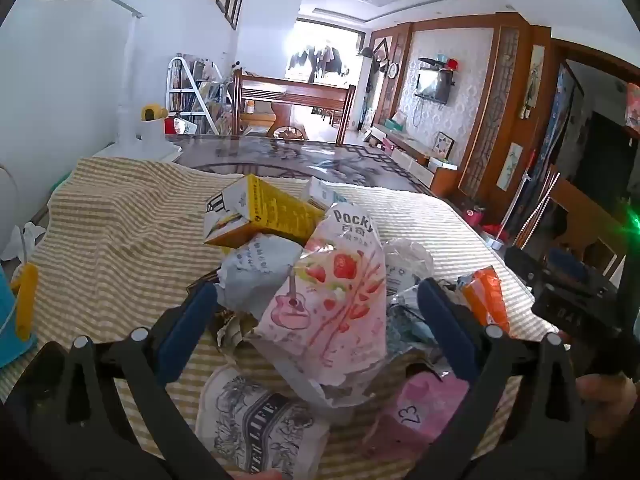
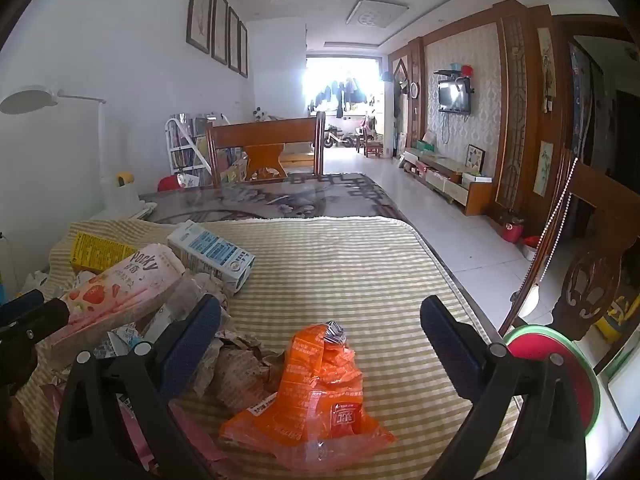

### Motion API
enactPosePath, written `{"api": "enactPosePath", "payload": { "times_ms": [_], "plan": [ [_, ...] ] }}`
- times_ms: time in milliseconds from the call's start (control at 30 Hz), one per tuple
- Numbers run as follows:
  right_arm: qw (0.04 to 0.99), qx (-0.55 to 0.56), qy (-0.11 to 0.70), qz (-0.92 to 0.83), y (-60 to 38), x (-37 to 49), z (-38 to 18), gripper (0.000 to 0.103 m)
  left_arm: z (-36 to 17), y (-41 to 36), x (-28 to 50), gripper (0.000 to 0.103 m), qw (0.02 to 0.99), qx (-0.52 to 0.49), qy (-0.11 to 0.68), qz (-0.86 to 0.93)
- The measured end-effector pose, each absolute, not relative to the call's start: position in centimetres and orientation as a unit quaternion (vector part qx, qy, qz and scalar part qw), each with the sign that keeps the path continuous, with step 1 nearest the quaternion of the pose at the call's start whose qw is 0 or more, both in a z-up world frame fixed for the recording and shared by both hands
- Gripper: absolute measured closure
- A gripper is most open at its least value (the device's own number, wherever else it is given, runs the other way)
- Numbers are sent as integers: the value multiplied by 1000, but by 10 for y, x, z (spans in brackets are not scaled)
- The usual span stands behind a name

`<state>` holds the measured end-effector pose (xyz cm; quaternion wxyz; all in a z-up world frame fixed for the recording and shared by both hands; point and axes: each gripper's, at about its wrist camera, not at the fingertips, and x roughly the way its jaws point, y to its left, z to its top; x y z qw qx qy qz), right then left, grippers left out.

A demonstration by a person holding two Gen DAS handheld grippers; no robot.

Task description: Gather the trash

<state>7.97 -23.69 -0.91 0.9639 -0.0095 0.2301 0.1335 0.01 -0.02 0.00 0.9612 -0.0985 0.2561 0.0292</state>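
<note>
While both sets of tongs are held wide apart and empty over the striped desk, the reach is judged to be in hand: the left tongs are lined up around the pink Pocky box atop the litter pile, the right tongs over the orange wrapper. Closing is called for next. A red bin is glimpsed just beside the desk; its contents cannot be told.
</note>
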Motion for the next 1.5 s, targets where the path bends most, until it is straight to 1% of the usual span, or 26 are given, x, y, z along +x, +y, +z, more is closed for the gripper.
{"api": "enactPosePath", "payload": {
  "times_ms": [333, 900, 1500],
  "plan": [
    [964, -5, 231, 131, -242, 79, -7, 7, 0, -1, 0, 5, 961, -92, 258, 32],
    [958, 22, 256, 125, -247, 88, -15, 7, -7, -7, 0, 5, 960, -93, 262, 31],
    [960, 8, 250, 126, -242, 86, -15, 7, -10, 0, 4, 5, 956, -93, 275, 32]
  ]
}}
